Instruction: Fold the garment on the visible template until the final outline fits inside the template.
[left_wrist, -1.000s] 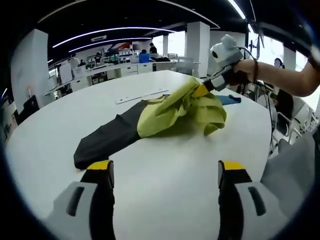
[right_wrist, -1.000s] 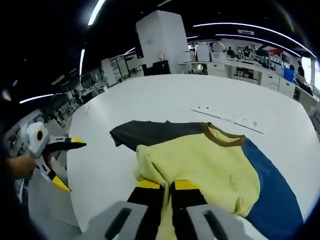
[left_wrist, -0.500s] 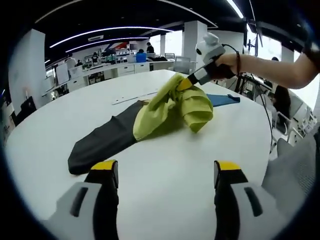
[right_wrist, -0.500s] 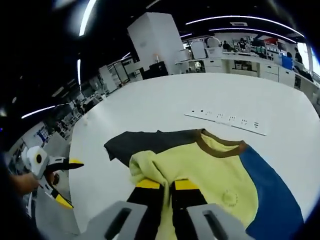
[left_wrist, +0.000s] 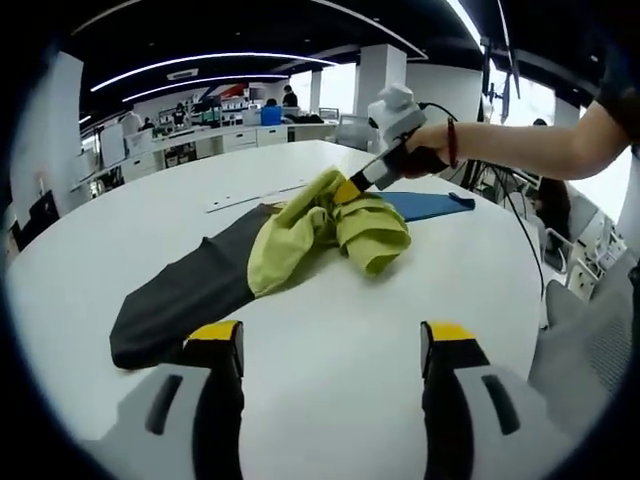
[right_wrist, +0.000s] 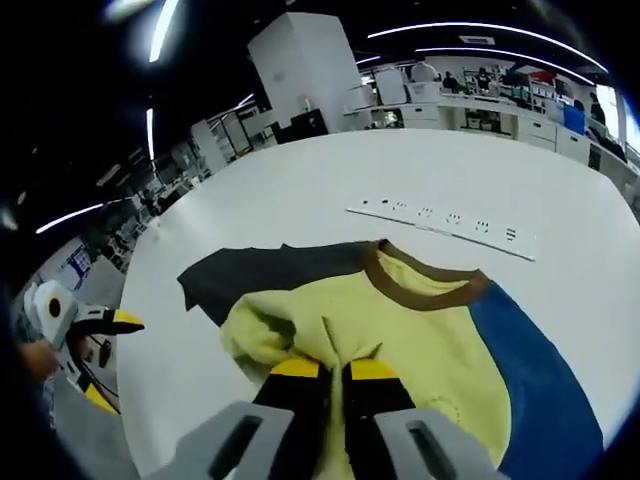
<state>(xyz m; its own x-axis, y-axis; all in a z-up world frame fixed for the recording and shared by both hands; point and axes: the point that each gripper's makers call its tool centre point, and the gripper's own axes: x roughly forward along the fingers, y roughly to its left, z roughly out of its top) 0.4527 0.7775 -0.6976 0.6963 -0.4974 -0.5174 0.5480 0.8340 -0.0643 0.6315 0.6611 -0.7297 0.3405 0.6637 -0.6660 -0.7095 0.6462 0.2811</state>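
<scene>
While the yellow short-sleeved garment with a brown collar, one dark grey sleeve and one blue sleeve (right_wrist: 420, 320) lies bunched on the white round tabletop (left_wrist: 330, 330), the right gripper (right_wrist: 333, 370) has its yellow-tipped jaws closed on a lifted fold of the yellow cloth. The left gripper (left_wrist: 330, 345) hovers near the grey sleeve with jaws wide apart and empty. A white strip with dark marks (right_wrist: 440, 217) lies beyond the collar.

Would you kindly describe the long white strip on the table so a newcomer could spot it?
On the round white table, look beyond the yellow garment and its brown collar. The strip lies flat there, the only thing bearing a row of small dark marks.
</scene>
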